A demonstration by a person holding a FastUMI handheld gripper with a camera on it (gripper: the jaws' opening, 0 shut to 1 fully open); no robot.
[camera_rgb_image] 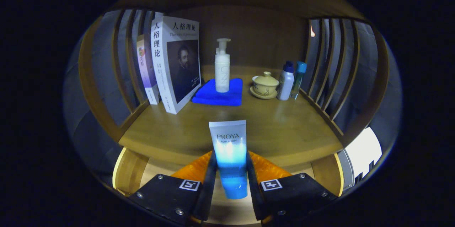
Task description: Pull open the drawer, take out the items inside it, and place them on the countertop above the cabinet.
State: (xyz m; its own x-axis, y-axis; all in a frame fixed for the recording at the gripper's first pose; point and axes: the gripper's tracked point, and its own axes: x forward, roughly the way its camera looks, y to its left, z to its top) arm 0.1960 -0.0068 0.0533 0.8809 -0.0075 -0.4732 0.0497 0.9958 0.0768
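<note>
The gripper (230,170) clamps one white-and-blue plastic tube (229,156) above the wooden countertop (284,127) bearing two upright books (170,67) and three bottles (222,67).

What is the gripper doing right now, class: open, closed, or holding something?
Gripper: closed on the blue-and-white tube, one of the jaws pressing each side, the tube held upright in front of the wooden countertop.

hand-held gripper (230,170) clamping tube (229,156), countertop (277,127)
</note>
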